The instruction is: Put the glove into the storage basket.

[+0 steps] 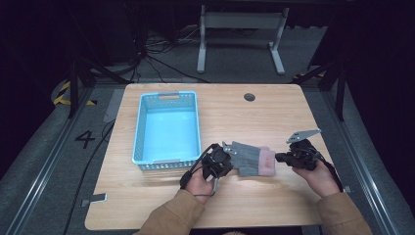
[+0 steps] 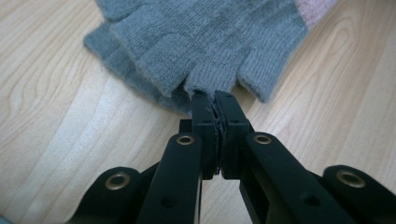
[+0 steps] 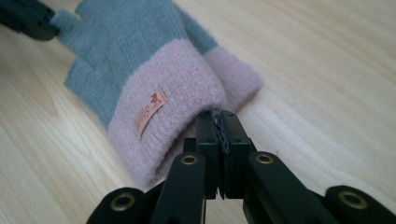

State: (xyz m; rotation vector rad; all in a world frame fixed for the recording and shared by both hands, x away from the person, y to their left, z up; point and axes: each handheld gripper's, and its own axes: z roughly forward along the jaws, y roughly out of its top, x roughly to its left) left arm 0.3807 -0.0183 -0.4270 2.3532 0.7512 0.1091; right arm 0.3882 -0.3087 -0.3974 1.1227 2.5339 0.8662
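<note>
On a wooden tabletop (image 1: pixel 274 117), lower centre, the left gripper (image 2: pixel 215 100) and right gripper (image 3: pixel 217 119) each pinched a grey glove (image 1: pixel 249 157) with closed fingers.

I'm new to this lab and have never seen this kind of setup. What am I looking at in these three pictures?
No robot here: a person at a wooden table holds a hand-operated two-jaw gripper in each hand. The wide picture comes from a fixed camera overhead; the other two come from cameras riding on each gripper, looking along its black jaws. On the table lie an empty blue basket and a grey knit glove with a pink cuff. The left gripper is shut on a fingertip end of the glove; the right gripper is shut on the cuff's edge.
</note>
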